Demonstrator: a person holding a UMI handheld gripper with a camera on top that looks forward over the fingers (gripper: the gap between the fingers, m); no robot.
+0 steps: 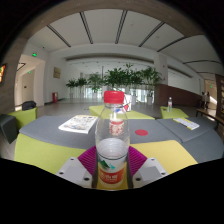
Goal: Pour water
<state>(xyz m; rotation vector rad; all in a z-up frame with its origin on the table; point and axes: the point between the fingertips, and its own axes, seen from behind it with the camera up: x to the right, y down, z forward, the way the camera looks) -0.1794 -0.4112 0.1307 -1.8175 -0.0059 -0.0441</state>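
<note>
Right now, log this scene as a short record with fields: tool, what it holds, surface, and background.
tool: fingers with pink pads closed against both sides of the bottle, tool centre
held item: clear plastic bottle, upright, red cap on, yellow label low on its body
liquid: level not clear to read
surface: grey and yellow-green table beneath the bottle
on table: white paper beyond the tool
background: potted plants in a large hall
pouring: not begun, cap on
</note>
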